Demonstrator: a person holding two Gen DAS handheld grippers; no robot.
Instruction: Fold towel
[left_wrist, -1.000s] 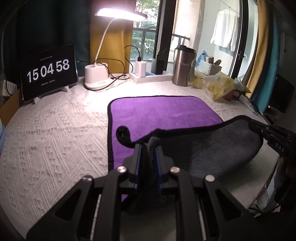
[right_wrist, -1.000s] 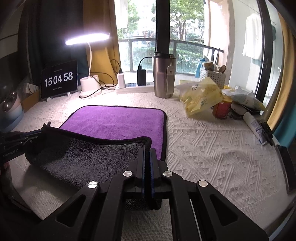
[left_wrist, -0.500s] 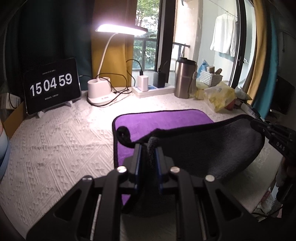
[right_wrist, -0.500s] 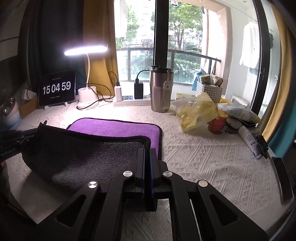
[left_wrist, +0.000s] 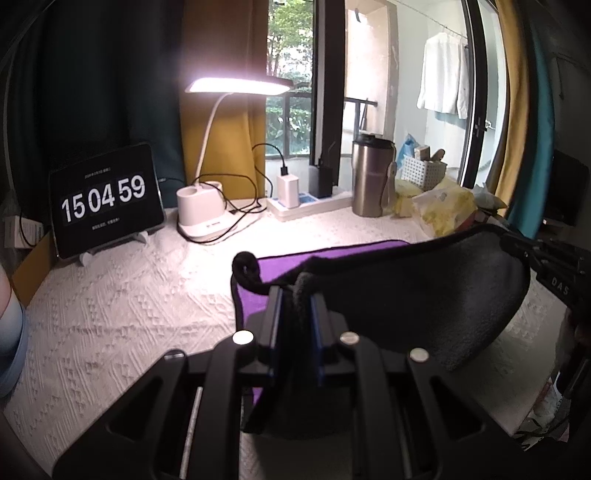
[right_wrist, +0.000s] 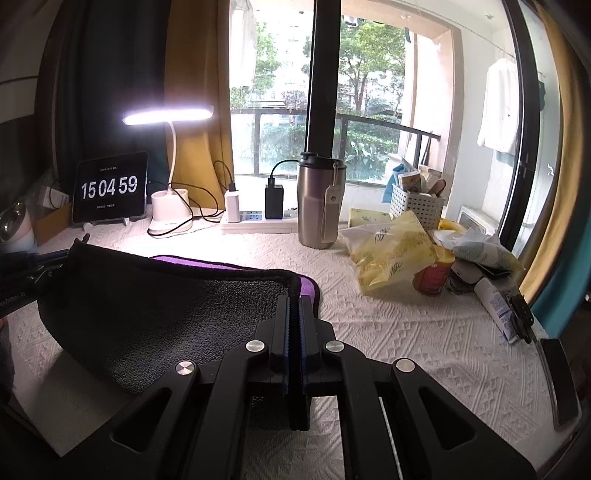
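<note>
The towel (left_wrist: 413, 291) is purple on top and dark grey underneath, with a black hem. Its far part lies flat on the white textured tablecloth (left_wrist: 110, 306). Its near edge is lifted and carried over the purple side, grey side up. My left gripper (left_wrist: 294, 295) is shut on the near left corner. My right gripper (right_wrist: 294, 301) is shut on the near right corner of the towel (right_wrist: 166, 302). Each gripper shows in the other's view, the right one (left_wrist: 517, 245) and the left one (right_wrist: 70, 251), holding the raised edge taut between them.
At the back stand a tablet clock (left_wrist: 105, 199), a lit desk lamp (left_wrist: 207, 218), a power strip with chargers (right_wrist: 258, 221) and a steel tumbler (right_wrist: 319, 201). Yellow bags (right_wrist: 391, 254), a can, a tube and a white basket (right_wrist: 415, 205) crowd the right side.
Both grippers have lifted the near edge higher and carried it toward the far side. Less of the purple face shows now.
</note>
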